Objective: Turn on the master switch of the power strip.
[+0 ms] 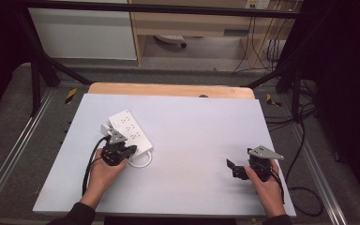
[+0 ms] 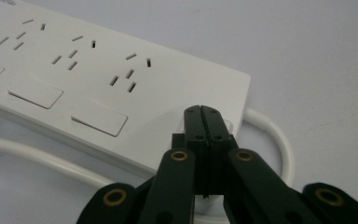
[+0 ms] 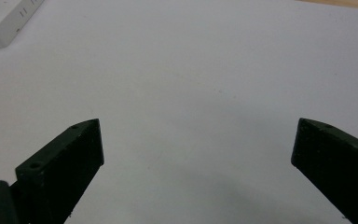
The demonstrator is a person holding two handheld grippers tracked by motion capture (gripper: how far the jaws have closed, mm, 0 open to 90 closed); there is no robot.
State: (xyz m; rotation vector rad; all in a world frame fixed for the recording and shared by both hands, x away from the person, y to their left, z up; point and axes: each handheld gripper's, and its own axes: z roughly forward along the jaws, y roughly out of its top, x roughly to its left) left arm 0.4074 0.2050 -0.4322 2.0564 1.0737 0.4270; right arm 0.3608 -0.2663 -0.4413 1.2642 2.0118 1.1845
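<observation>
Item: white power strip (image 1: 130, 131), six-sided flat body with three rows of sockets and flat rocker switches along one long side. It lies askew on the white table sheet (image 1: 192, 140), in the left half, well in from the sheet's edges.

Left claw (image 1: 130, 151): jaws pressed together with no gap between them and nothing gripped. In the left gripper view the joined tips (image 2: 201, 111) sit over the near end of the strip, at or just above a small raised button there; contact cannot be told. The strip's body runs away from the tips to the upper left in that view; its sockets (image 2: 130, 72) lie just beyond them.

White cord (image 1: 143, 161): leaves the strip's near end, loops round beside the left claw's tips and passes under the claw, touching the sheet.

Right claw (image 1: 232, 167): jaws spread wide, nothing between them. In the right gripper view one fingertip (image 3: 81, 140) and the other stand far apart over bare sheet. The strip is well apart from this claw, off to its far left, with a corner (image 3: 4, 18) of it showing at the top left of that view.

Open room: broad bare sheet between the two claws and ahead of the right claw up to the wooden table edge (image 1: 168, 89). The right claw sits near the sheet's right edge; the left claw has bare sheet on its outer side.
</observation>
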